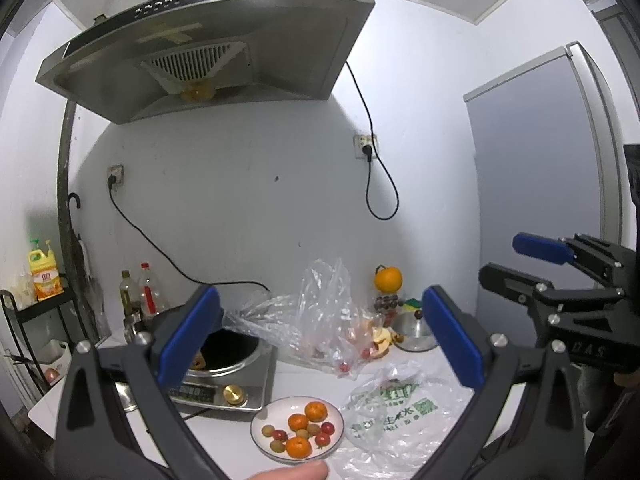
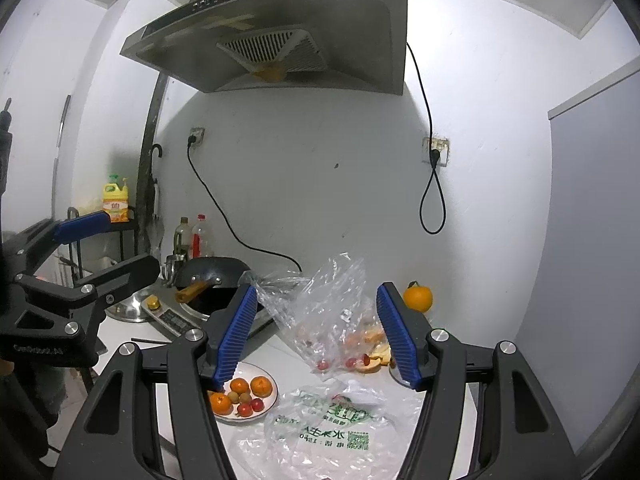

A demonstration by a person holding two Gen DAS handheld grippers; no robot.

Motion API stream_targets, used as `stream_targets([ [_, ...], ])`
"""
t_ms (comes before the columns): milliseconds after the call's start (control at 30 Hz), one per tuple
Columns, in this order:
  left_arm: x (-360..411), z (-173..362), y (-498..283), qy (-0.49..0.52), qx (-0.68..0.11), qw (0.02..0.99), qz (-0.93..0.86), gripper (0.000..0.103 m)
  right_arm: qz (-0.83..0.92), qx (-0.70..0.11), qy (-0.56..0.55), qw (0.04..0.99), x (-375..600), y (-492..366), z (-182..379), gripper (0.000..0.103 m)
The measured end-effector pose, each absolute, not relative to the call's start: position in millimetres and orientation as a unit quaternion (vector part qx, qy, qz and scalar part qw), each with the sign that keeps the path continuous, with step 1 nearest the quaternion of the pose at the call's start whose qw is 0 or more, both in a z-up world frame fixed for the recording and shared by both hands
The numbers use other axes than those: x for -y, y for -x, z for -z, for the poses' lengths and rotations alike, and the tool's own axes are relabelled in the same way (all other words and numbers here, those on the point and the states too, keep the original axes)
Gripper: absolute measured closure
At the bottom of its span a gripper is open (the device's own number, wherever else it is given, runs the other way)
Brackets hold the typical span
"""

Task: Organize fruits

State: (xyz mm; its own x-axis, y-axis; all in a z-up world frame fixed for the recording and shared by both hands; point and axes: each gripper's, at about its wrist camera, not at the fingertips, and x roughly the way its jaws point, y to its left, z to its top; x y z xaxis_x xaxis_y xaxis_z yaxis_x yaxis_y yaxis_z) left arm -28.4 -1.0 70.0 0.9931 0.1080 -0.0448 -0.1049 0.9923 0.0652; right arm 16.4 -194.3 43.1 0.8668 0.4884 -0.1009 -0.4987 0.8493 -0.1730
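My left gripper [image 1: 320, 336] and right gripper [image 2: 316, 336] hang above the counter [image 1: 296, 376], jaws apart, gripping nothing. Mandarins [image 1: 316, 411] and small fruits lie on the plate [image 1: 260, 438], beside the stove [image 1: 240, 376] and the printed bag [image 1: 392, 412].

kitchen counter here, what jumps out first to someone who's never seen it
The white plate of small oranges and red fruits at the counter's front edge draws the eye first. Behind it lie crumpled clear plastic bags, with one big orange against the wall. Overhead looms a steel range hood.
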Motion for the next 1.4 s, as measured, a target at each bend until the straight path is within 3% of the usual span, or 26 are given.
stream_targets([
  [1400, -6.8, -63.4, 26.1, -0.024, -0.03, 0.998, -0.052, 0.001, -0.252, -0.038, 0.098, 0.962, 192.0, -25.8, -42.1, 0.037],
])
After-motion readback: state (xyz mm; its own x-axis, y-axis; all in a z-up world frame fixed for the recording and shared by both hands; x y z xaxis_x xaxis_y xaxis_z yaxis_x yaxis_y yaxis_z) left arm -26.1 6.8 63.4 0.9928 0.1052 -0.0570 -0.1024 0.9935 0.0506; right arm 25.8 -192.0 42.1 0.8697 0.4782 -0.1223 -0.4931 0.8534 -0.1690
